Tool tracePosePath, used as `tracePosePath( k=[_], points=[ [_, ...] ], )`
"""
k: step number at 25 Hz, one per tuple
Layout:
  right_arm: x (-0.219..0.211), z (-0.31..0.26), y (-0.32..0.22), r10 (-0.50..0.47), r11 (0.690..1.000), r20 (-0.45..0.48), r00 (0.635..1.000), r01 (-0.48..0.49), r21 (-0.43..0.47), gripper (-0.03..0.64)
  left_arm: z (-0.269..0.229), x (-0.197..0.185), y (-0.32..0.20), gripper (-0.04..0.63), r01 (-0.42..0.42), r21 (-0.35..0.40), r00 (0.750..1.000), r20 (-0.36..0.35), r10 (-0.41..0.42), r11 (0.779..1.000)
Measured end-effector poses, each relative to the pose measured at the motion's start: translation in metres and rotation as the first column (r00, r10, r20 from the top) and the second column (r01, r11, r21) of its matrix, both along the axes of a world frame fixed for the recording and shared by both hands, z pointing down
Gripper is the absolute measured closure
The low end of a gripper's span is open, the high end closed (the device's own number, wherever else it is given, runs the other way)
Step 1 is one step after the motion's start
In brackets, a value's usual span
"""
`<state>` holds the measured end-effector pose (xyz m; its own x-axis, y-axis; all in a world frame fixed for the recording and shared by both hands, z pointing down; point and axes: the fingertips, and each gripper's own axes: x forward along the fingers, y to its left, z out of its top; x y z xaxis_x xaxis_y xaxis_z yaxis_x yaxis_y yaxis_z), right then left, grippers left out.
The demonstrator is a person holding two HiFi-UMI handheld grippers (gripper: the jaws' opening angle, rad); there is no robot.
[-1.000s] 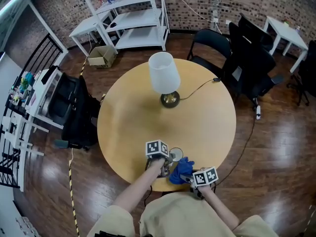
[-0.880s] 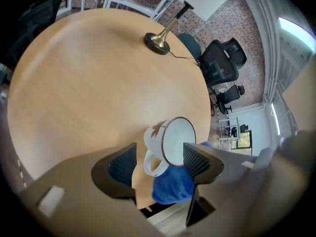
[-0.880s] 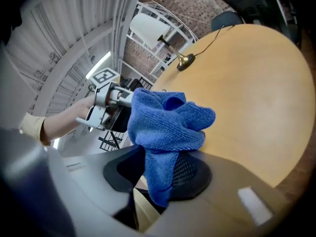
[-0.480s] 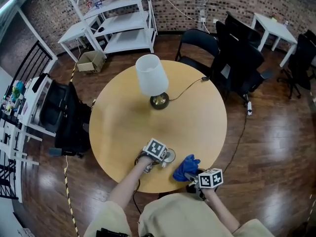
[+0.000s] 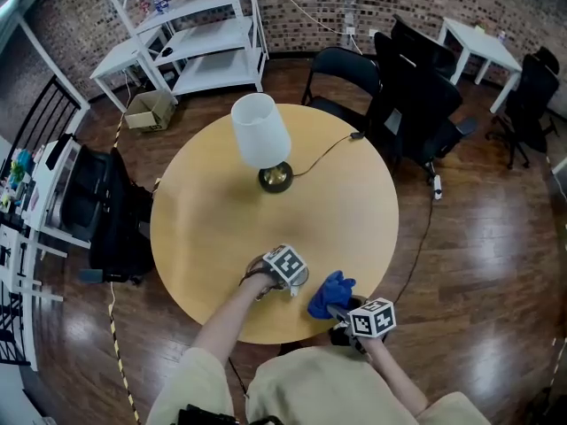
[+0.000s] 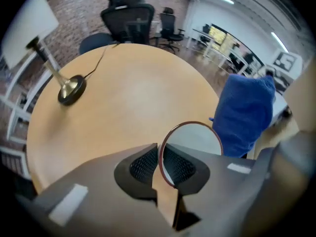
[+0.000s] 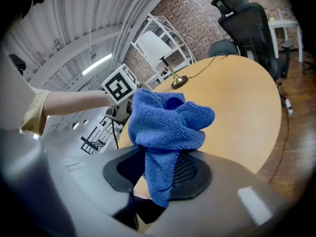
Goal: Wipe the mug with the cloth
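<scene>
**Mug** (image 6: 197, 141)
- It is at the near edge of the round table (image 5: 266, 211), on our side and well apart from the lamp (image 5: 261, 135).
- We cannot tell whether it rests on the top or is lifted just clear.
- We judge it rigid, hard-walled and smooth, so likely a little slippery under the pads.
- The rim is thin with a dark reddish edge, and it would chip or crack if it went over the table edge, which is close.
- We guess a moderate weight, enough to swing on a one-wall pinch.
- The best hold is the wall at the rim, with one pad inside and one outside. No view shows a handle.

**Left gripper** (image 6: 159, 158)
- Its jaws are pressed in on the near side of the mug's wall, straddling the rim.
- Nothing else is between them.

**Cloth** (image 7: 165, 117)
- It is blue and nubby, bunched into a wad.
- We judge it soft and light, and it should mould to a curved wall without scratching.
- It is held just beside the mug on the right. We cannot tell whether the two touch.

**Right gripper** (image 7: 158, 168)
- Its jaws are partly spread but clamped on a lower fold of the cloth.
- The wad stands out ahead of the pads and a short tail hangs below.
- That puts the wad forward of the pads, so it should reach the mug first.
</scene>
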<state>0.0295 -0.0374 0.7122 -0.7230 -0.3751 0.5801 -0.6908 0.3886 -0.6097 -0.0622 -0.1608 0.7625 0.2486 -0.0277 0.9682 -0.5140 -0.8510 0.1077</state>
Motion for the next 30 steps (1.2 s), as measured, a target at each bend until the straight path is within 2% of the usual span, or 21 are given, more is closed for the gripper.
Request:
tracePosePath(
  k=[1, 2, 4, 5, 6, 8, 9, 10, 12, 15, 17, 19, 21, 23, 24, 25, 27, 28, 30],
  points=[
    [-0.001, -0.003, -0.002, -0.005, 1.000, -0.019, 1.000, 0.005, 0.017, 0.488, 0.002, -0.005, 0.002, 0.566, 0.128, -0.059, 0.992, -0.011, -0.129, 0.990],
    [-0.002, -0.008, -0.005, -0.023, 0.999, -0.054, 0.998, 0.026, 0.045, 0.488, 0.003, -0.012, 0.005, 0.566, 0.261, -0.122, 0.964, -0.010, -0.264, 0.958],
    [-0.010, -0.023, -0.013, -0.103, 0.981, -0.200, 0.974, 0.133, 0.142, 0.486, 0.005, -0.024, 0.009, 0.566, 0.467, -0.222, 0.880, 0.017, -0.475, 0.856],
    [-0.017, -0.032, -0.019, -0.147, 0.960, -0.282, 0.948, 0.206, 0.190, 0.488, 0.008, -0.028, 0.012, 0.566, 0.527, -0.254, 0.843, 0.030, -0.538, 0.811],
    [-0.027, -0.040, -0.026, -0.185, 0.938, -0.333, 0.925, 0.267, 0.221, 0.486, 0.010, -0.031, 0.014, 0.568, 0.569, -0.276, 0.812, 0.039, -0.582, 0.775],
    [-0.056, -0.045, -0.037, -0.262, 0.907, -0.352, 0.898, 0.354, 0.227, 0.488, 0.015, -0.035, 0.017, 0.566, 0.628, -0.301, 0.761, 0.046, -0.647, 0.718],
    [-0.069, -0.040, -0.039, -0.302, 0.896, -0.355, 0.885, 0.391, 0.212, 0.488, 0.017, -0.036, 0.019, 0.568, 0.646, -0.310, 0.744, 0.047, -0.667, 0.698],
    [-0.080, -0.033, -0.040, -0.337, 0.886, -0.360, 0.870, 0.422, 0.192, 0.488, 0.017, -0.037, 0.021, 0.568, 0.653, -0.316, 0.736, 0.050, -0.676, 0.688],
    [-0.090, -0.024, -0.040, -0.374, 0.875, -0.367, 0.852, 0.456, 0.166, 0.488, 0.016, -0.040, 0.024, 0.568, 0.656, -0.317, 0.734, 0.056, -0.677, 0.685],
    [-0.093, -0.018, -0.033, -0.402, 0.854, -0.387, 0.830, 0.493, 0.169, 0.489, 0.015, -0.048, 0.024, 0.566, 0.666, -0.336, 0.719, 0.050, -0.694, 0.666],
    [-0.092, -0.016, -0.028, -0.406, 0.853, -0.380, 0.831, 0.494, 0.170, 0.489, 0.014, -0.049, 0.023, 0.566, 0.668, -0.334, 0.716, 0.041, -0.697, 0.665],
    [-0.092, -0.012, -0.022, -0.417, 0.843, -0.397, 0.818, 0.511, 0.169, 0.491, 0.015, -0.048, 0.022, 0.565, 0.669, -0.326, 0.716, 0.041, -0.697, 0.668],
    [-0.094, -0.004, -0.008, -0.461, 0.808, -0.437, 0.773, 0.569, 0.155, 0.491, 0.016, -0.049, 0.021, 0.566, 0.676, -0.326, 0.709, 0.045, -0.704, 0.661],
    [-0.098, 0.013, 0.009, -0.520, 0.763, -0.477, 0.709, 0.636, 0.115, 0.492, 0.017, -0.052, 0.020, 0.568, 0.693, -0.342, 0.687, 0.045, -0.726, 0.635],
    [-0.099, 0.024, 0.017, -0.539, 0.755, -0.485, 0.689, 0.651, 0.085, 0.492, 0.017, -0.054, 0.021, 0.568, 0.702, -0.354, 0.672, 0.044, -0.739, 0.618],
    [-0.098, 0.036, 0.023, -0.547, 0.761, -0.480, 0.686, 0.646, 0.057, 0.492, 0.017, -0.056, 0.023, 0.568, 0.709, -0.367, 0.659, 0.041, -0.751, 0.602],
    [-0.092, 0.052, 0.021, -0.528, 0.796, -0.458, 0.715, 0.604, 0.024, 0.492, 0.016, -0.055, 0.026, 0.568, 0.714, -0.385, 0.644, 0.032, -0.764, 0.586],
    [-0.089, 0.055, 0.015, -0.513, 0.812, -0.451, 0.731, 0.583, 0.020, 0.492, 0.016, -0.054, 0.027, 0.568, 0.711, -0.391, 0.644, 0.027, -0.765, 0.585],
    [-0.089, 0.057, 0.003, -0.504, 0.825, -0.440, 0.743, 0.565, 0.011, 0.492, 0.016, -0.050, 0.029, 0.566, 0.700, -0.403, 0.649, 0.015, -0.760, 0.590]
  ],
)
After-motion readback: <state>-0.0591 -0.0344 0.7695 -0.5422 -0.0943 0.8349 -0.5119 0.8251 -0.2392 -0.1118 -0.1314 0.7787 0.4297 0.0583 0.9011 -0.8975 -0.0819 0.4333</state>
